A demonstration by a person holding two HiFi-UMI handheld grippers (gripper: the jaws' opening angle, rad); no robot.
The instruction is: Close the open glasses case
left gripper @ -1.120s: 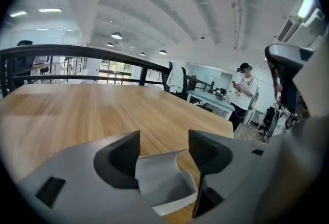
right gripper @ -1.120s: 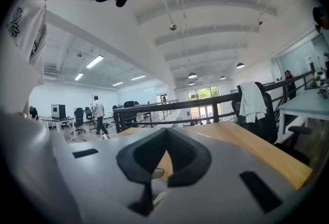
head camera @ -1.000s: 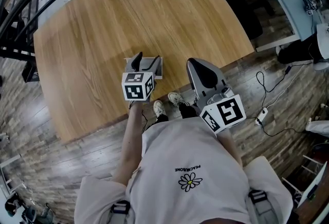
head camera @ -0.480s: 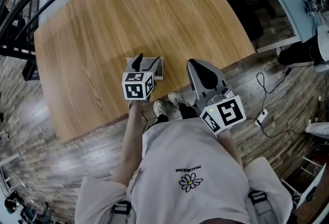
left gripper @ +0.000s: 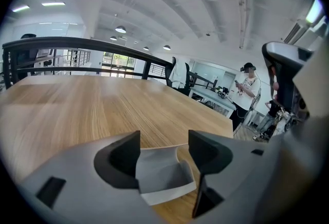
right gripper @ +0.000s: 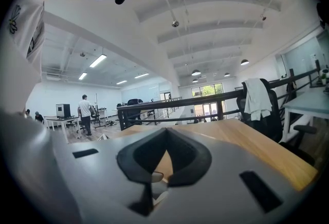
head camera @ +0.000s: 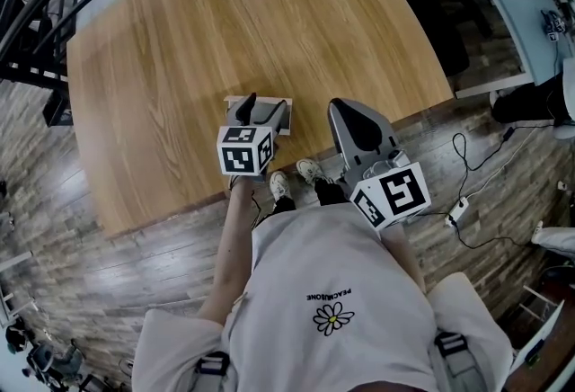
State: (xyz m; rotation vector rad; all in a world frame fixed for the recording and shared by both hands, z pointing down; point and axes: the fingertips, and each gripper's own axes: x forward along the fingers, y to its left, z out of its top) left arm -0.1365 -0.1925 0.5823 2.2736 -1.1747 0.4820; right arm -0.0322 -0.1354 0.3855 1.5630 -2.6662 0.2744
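Head view is showing the glasses case (head camera: 287, 120) lying crosswise. Left tongs (head camera: 266, 102) are gaping around it; right tongs (right gripper: 166, 133) are pressing together, empty.

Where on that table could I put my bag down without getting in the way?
Nearly all the wooden table is bare, from the black railing down to the glasses case. Only the near edge's middle is crowded: the left tool over the case, the right tool beside it.
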